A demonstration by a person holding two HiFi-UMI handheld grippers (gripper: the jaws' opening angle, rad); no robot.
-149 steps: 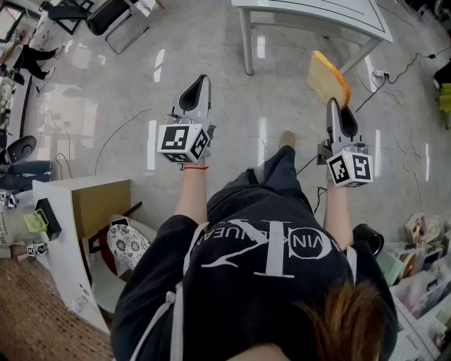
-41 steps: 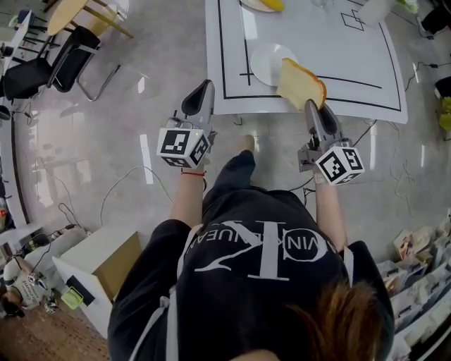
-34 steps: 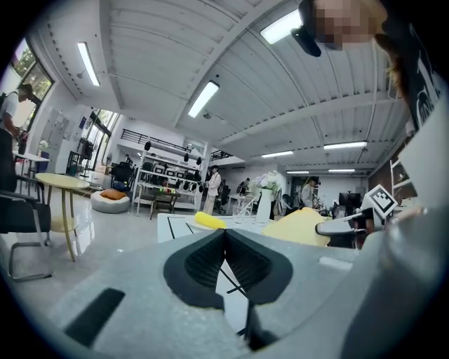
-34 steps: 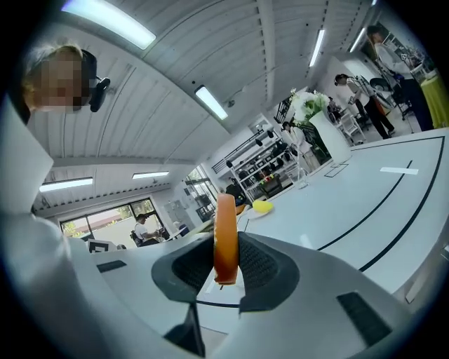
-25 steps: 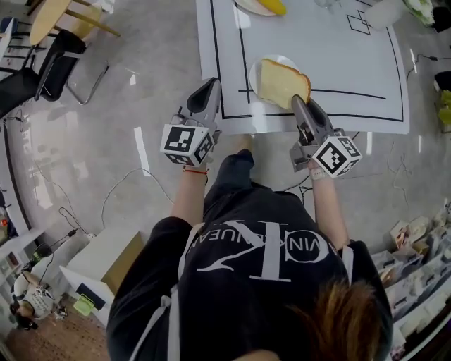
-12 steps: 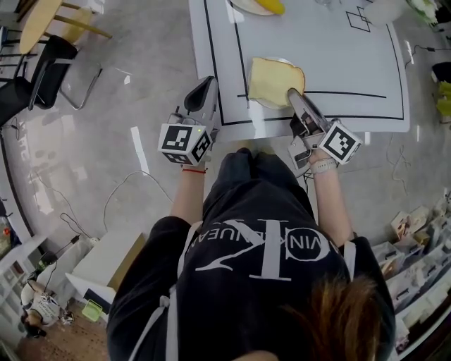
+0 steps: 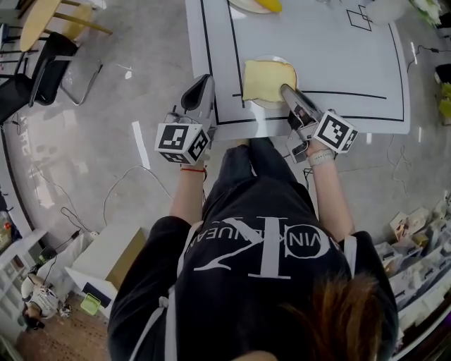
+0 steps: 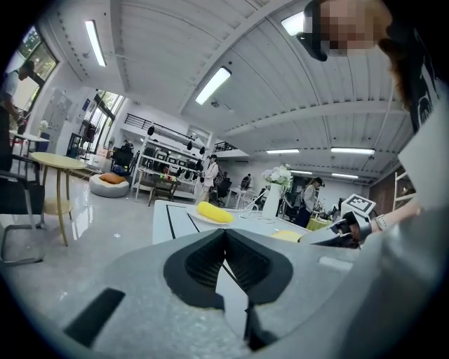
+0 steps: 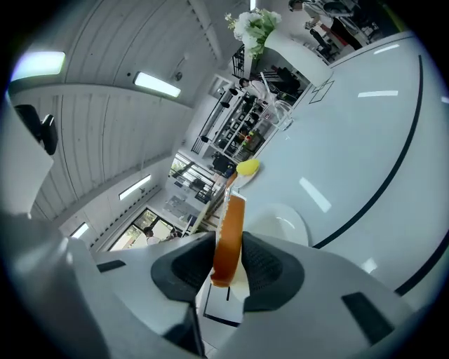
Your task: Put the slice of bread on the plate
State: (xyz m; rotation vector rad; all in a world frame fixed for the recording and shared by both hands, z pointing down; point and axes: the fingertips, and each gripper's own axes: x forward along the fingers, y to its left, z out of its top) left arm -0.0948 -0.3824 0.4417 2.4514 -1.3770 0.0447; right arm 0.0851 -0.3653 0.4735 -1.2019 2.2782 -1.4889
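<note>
A slice of bread (image 7: 268,79) with a brown crust lies nearly flat over the white plate (image 7: 276,58) near the front edge of the white table (image 7: 338,63). My right gripper (image 7: 285,89) is shut on the slice's near edge. In the right gripper view the slice (image 9: 229,231) stands edge-on between the pads, with the plate (image 9: 284,223) just beyond. My left gripper (image 7: 204,81) hovers at the table's front left corner, shut and holding nothing; its pads meet at the tips (image 8: 225,234).
A banana (image 7: 270,5) lies on a second plate at the table's far side, also seen as the banana (image 8: 214,212) from the left. A vase of flowers (image 9: 256,28) stands at the far end. Chairs (image 7: 42,67) stand on the floor at left.
The right gripper has carried the bread leftward and down over the plate and rolled it from tilted to nearly flat. The left gripper has hardly shifted.
</note>
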